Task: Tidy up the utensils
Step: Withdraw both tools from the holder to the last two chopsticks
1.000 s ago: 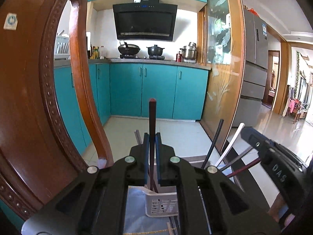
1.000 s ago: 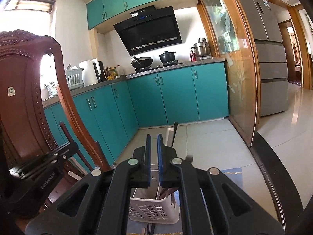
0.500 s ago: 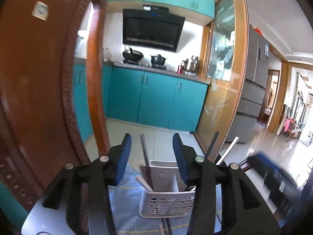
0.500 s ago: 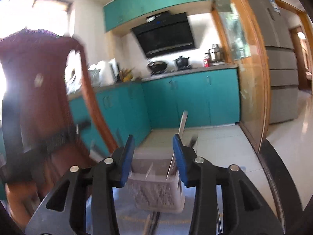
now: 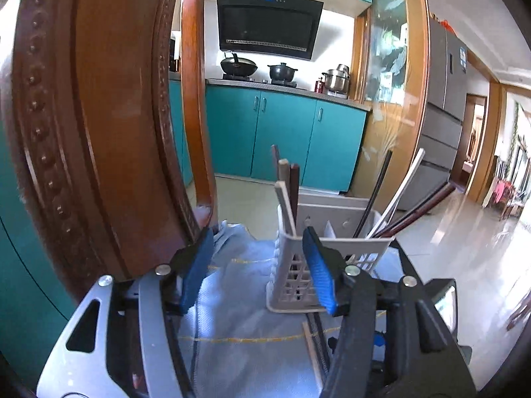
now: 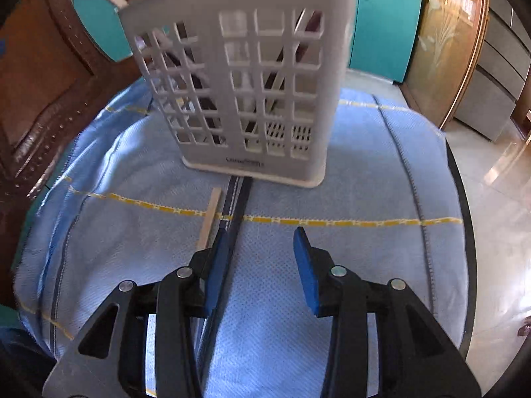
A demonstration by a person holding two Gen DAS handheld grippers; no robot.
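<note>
A white slotted basket [image 5: 292,278] stands on the blue cloth [image 5: 239,315] and holds several chopsticks: dark brown [image 5: 293,182], beige, black and white ones. My left gripper [image 5: 257,242] hovers low before it with its jaws opening and nothing between them; its right finger overlaps the basket's front. In the right wrist view the basket [image 6: 239,76] is close ahead. My right gripper [image 6: 262,235] points down at the cloth, open and empty. A beige chopstick [image 6: 209,219] and dark chopsticks [image 6: 234,205] lie loose there, under its left finger.
A carved wooden chair back [image 5: 99,132] rises close on the left. The cloth [image 6: 365,182] covers a round table with a dark rim [image 6: 464,232]; tiled floor lies beyond on the right. Teal kitchen cabinets [image 5: 282,132] stand far behind.
My left gripper opened and let go of the dark brown chopstick, which now stands in the basket. My right gripper opened, tipped downward and sank toward the loose chopsticks on the cloth.
</note>
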